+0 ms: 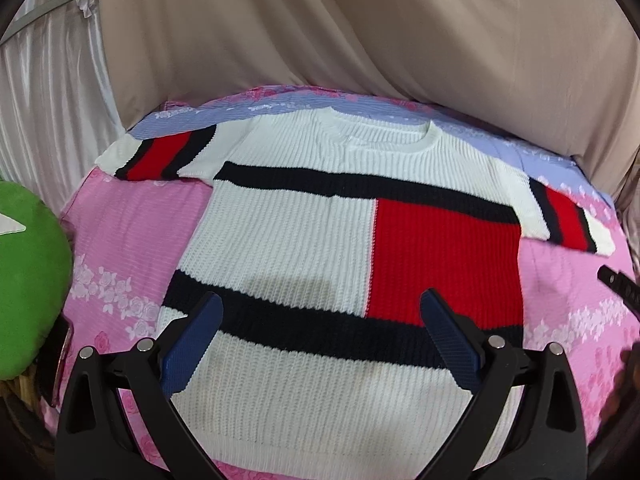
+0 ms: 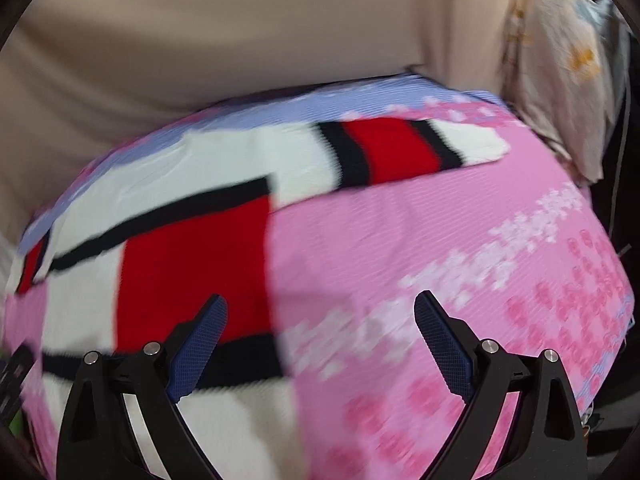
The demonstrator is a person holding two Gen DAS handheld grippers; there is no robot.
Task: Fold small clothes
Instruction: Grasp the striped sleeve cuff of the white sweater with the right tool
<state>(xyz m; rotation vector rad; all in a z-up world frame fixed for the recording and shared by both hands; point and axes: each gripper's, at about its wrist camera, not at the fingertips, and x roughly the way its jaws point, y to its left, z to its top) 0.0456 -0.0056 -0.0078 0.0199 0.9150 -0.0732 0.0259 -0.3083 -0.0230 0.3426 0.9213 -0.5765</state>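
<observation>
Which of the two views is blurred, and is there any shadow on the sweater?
The left wrist view is sharp: the sweater shows its knit ribs, with a soft shadow on its white part ahead of the left gripper. The right wrist view is smeared by motion blur; only the right gripper looks crisp. Both bend at the edges.

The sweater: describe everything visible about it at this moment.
The sweater is a chunky ribbed knit, white with navy bands and a red block on the chest; the short sleeves carry red and navy stripes. It lies flat and unfolded, sleeves spread, neckline away from the camera, on the pink floral bedsheet. Neither tool holds it.
</observation>
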